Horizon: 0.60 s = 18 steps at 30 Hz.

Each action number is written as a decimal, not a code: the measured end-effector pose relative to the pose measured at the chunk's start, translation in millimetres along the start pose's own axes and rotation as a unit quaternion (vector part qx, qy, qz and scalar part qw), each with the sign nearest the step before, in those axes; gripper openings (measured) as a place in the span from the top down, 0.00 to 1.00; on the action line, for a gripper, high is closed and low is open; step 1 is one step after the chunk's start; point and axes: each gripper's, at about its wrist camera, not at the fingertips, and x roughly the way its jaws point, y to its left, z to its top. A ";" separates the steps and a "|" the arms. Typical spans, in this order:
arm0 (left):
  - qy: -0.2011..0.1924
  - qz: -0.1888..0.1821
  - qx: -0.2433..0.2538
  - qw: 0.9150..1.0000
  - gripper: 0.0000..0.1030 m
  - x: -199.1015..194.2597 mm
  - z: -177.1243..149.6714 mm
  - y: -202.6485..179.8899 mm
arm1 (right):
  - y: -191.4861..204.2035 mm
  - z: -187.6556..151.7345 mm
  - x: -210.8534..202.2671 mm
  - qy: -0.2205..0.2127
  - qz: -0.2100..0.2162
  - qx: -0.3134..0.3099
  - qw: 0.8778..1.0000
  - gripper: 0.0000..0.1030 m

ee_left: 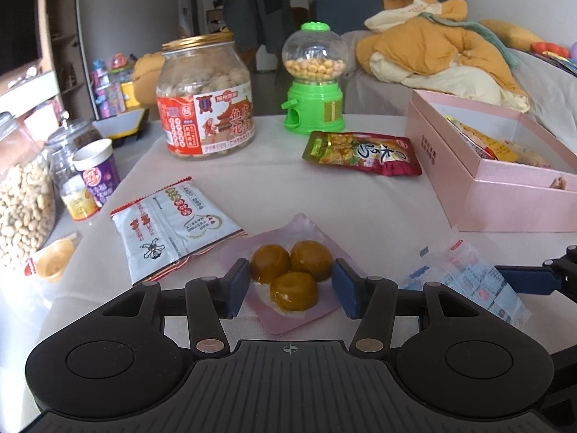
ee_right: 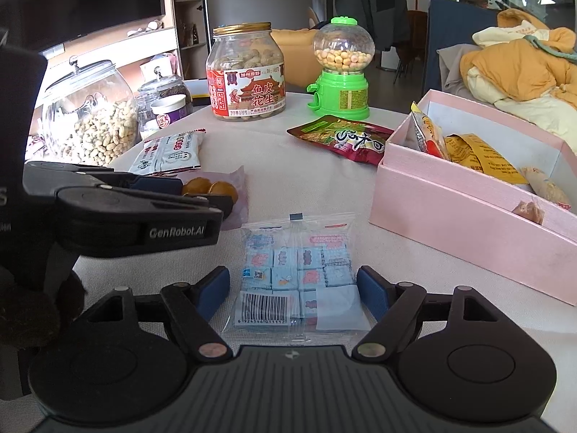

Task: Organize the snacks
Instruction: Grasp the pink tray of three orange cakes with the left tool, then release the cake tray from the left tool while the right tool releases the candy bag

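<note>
Nearest to the left camera, the left gripper [ee_left: 291, 288] sits low over the white table [ee_left: 274, 187]. Its two blue pads are apart, one on each side of a pink packet [ee_left: 288, 310] with three round brown sweets inside. The pads look just beside the sweets, and whether they touch cannot be told.

Close to the right camera, the right gripper [ee_right: 294, 294] has its two pads apart too. Between them lies one clear bag of small blue and white candies [ee_right: 295, 278], flat on the table. A gap shows on each side of the bag, so nothing is clamped.

Just left of the pink packet lies one white snack bag [ee_left: 169, 227] with red edges. To the right stands one pink box [ee_left: 512, 195] with no lid on it. Inside it are a few yellow and orange packets, too jumbled to count for sure.

Farther back, near the middle, lies one dark red and green snack pouch [ee_left: 360, 153]. Behind it stands one green candy machine [ee_left: 314, 75] with a clear ball top full of little round candies. Left of that is one big jar of coated peanuts [ee_left: 205, 97] with a gold lid.

At the far left edge are two glass jars; the big one [ee_right: 90, 112] holds peanuts in shells. One purple cup [ee_left: 97, 171] stands by them.
</note>
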 end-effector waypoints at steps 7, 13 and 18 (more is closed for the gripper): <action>0.013 -0.007 0.010 1.000 0.49 -0.9 1.5 2.2 | 2.9 -0.2 -2.4 0.003 -0.012 -0.012 1.000 0.33; 0.004 -0.027 -0.006 1.000 0.69 -12.4 -6.9 7.3 | -7.7 -6.9 -25.9 0.024 -0.034 -0.036 0.998 0.42; -0.001 -0.051 0.026 0.998 0.70 -30.4 -19.4 -12.4 | -39.5 -8.4 -48.6 0.036 -0.052 -0.018 0.998 0.42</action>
